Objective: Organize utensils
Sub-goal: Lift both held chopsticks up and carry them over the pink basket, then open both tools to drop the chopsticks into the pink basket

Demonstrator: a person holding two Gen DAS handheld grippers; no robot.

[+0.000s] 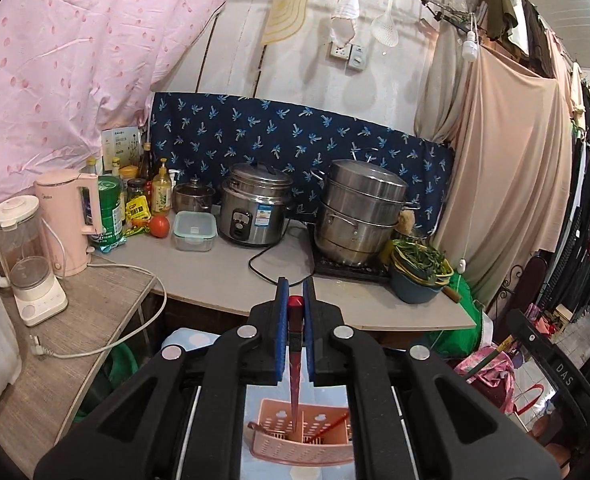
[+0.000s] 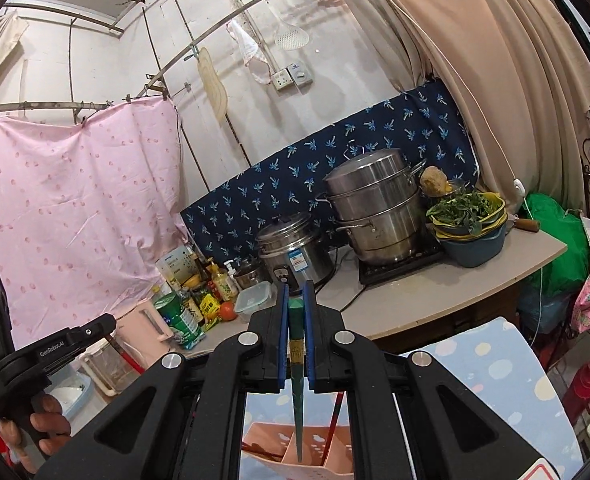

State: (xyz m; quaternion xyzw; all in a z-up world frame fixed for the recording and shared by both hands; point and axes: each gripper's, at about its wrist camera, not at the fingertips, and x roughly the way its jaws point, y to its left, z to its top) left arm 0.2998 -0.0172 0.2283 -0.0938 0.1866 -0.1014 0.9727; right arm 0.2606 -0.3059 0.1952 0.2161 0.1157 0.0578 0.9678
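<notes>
While each gripper's fingers clamp a chopstick, red (image 1: 295, 344) in the left gripper (image 1: 295, 292), green (image 2: 297, 360) in the right gripper (image 2: 297, 296), both tips hang above the pink basket (image 1: 295, 444); behind it, pots (image 1: 361, 212) crowd the table (image 1: 223, 276).

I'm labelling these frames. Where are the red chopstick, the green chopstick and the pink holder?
red chopstick (image 1: 295, 344), left wrist view, mid-shaft.
green chopstick (image 2: 296, 354), right wrist view, yellow band.
pink holder (image 1: 303, 449), left wrist view, front wall.
</notes>
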